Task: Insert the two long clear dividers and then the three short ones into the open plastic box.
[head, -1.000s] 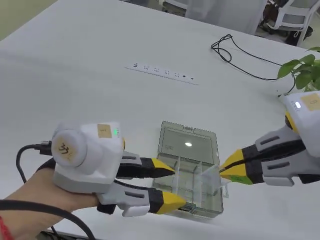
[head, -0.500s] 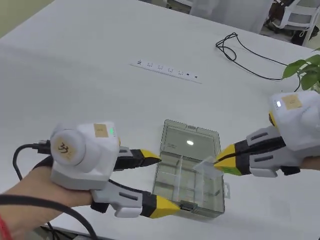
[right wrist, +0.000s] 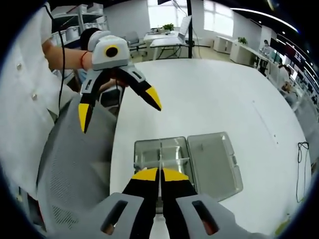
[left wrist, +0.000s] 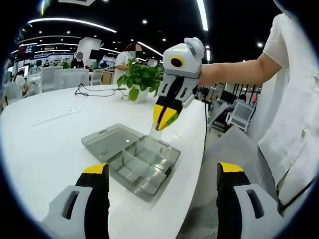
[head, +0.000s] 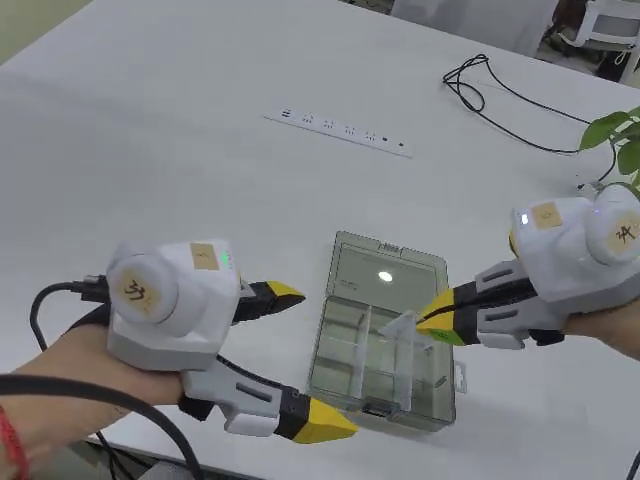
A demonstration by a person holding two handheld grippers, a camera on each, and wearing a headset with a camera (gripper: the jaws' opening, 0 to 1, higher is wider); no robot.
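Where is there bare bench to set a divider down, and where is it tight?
Free: tabletop left of the power strip, and the band between strip and plastic box. Crowded: at the box, flanked by the open left gripper and right gripper holding a divider.

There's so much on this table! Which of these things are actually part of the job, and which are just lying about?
Part of the job: open plastic box; clear divider, pinched in the right gripper; left gripper, open beside the box.

Just lying about: white power strip; black cable; green plant.
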